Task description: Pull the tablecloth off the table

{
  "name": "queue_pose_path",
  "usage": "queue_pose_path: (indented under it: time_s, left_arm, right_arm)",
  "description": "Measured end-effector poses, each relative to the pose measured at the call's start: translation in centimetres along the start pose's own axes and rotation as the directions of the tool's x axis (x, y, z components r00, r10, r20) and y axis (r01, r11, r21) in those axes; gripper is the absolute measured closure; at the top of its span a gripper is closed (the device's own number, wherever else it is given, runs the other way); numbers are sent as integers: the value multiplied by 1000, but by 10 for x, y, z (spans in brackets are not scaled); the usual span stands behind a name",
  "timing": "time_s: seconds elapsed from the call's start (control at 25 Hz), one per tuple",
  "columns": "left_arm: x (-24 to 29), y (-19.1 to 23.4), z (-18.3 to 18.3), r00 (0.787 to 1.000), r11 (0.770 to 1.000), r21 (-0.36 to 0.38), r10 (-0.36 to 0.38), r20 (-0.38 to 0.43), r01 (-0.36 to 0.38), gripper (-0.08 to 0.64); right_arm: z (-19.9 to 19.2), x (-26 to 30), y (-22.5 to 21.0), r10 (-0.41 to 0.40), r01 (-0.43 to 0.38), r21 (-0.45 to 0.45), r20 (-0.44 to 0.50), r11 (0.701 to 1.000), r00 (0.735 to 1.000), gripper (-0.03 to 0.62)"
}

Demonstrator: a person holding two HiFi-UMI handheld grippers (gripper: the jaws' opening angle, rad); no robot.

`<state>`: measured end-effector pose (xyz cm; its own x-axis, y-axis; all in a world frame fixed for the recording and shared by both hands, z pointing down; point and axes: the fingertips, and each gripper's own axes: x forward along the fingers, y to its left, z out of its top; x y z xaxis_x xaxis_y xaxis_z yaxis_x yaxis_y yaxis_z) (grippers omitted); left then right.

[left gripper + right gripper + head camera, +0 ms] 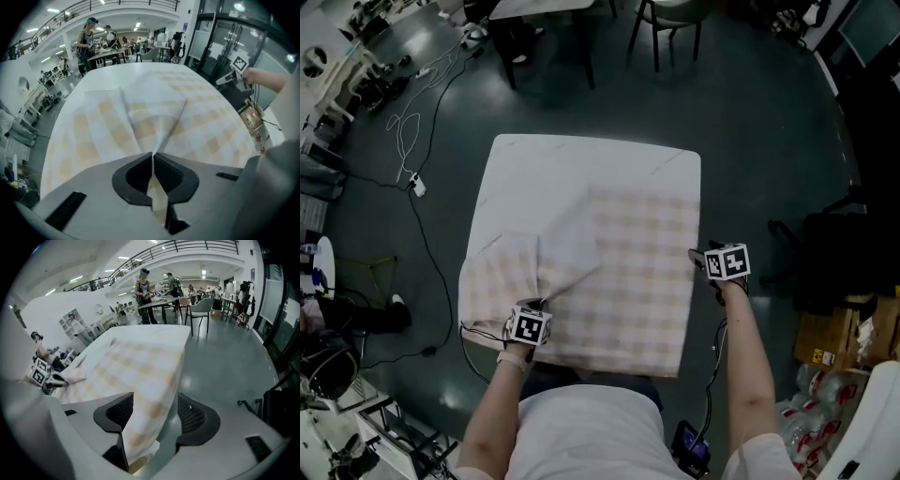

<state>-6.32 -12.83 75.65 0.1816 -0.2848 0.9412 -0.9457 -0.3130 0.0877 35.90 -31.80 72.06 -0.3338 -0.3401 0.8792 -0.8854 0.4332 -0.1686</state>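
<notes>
We hold the left gripper (153, 174) clamped on a tablecloth (628, 281) fold; right gripper (152, 416) jaws stand apart around its edge — removal barely begun.

We are pinching a raised fold of the checked tablecloth (140, 112) in our left gripper (153, 161), its jaws pressing together on the fabric. Creases are fanning out from the grip toward 12 o'clock. At 2 o'clock our right gripper (230, 78) is hovering just beyond the cloth's edge.
</notes>
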Motion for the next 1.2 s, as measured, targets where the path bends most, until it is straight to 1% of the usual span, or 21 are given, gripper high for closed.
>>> queue_pose_path:
  time_s: [0.12, 0.2, 0.32, 0.4, 0.48, 0.6, 0.68, 0.84, 1.0, 1.2]
  left_arm:
    - [6, 4, -1, 999, 999, -17, 48, 21, -48, 545]
    - [7, 4, -1, 998, 996, -67, 62, 27, -60, 545]
    - [8, 2, -7, 999, 988, -146, 48, 5, -47, 545]
    - [8, 0, -9, 999, 987, -157, 42, -19, -44, 545]
    - [7, 0, -9, 998, 988, -150, 38, -40, -44, 545]
    - [6, 3, -11, 999, 984, -180, 8, -52, -18, 545]
    - [5, 6, -12, 999, 979, -202, -9, -47, -1, 546]
    - [5, 7, -15, 999, 982, -189, 12, -34, -19, 546]
    - [7, 6, -14, 999, 983, -181, 26, -39, -33, 545]
    - [5, 7, -13, 999, 987, -157, 31, -37, -36, 546]
  right_arm:
    - [14, 19, -10, 51, -53, 73, 27, 996, 998, 325]
    - [22, 32, -14, 87, -93, 129, 53, 987, 995, 321]
    - [30, 48, -21, 104, -119, 202, 82, 972, 991, 319]
    - [34, 58, -25, 105, -126, 265, 95, 956, 990, 319]
    - [37, 65, -23, 136, -163, 316, 106, 935, 985, 319]
    - [38, 71, -12, 200, -234, 356, 129, 905, 971, 319]
    - [39, 74, -7, 229, -272, 375, 155, 886, 961, 319]
    - [38, 75, -3, 248, -305, 401, 190, 864, 950, 321]
    - [36, 76, -5, 241, -310, 425, 208, 850, 948, 321]
    - [34, 72, -5, 222, -297, 458, 211, 838, 952, 321]
